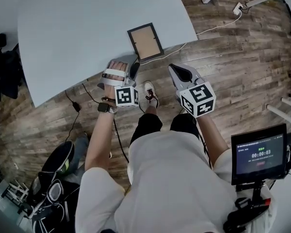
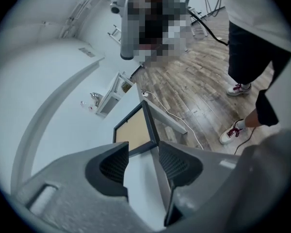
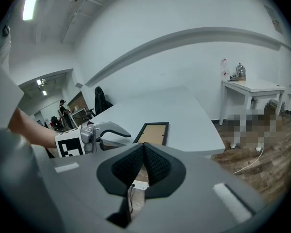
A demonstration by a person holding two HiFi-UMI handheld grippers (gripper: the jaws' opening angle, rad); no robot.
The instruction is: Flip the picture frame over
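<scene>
A dark picture frame [image 1: 145,42] lies flat near the front edge of the pale grey table [image 1: 87,23], its brown backing board facing up. My left gripper [image 1: 134,70] hovers just short of the frame's near edge. In the left gripper view the jaws stand open [image 2: 143,161] with nothing between them, and the frame [image 2: 133,132] lies just ahead. My right gripper [image 1: 178,73] hangs beyond the table edge, over the floor, to the frame's right. Its jaws [image 3: 144,152] are shut, tips together and empty. The frame [image 3: 154,132] and the left gripper [image 3: 109,130] show in the right gripper view.
A white cable and power strip [image 1: 237,7] run across the wood floor past the table. The person's shoe [image 1: 150,93] is below the table edge. A screen on a stand [image 1: 259,154] is at the lower right, and a white side table [image 3: 252,89] stands by the wall.
</scene>
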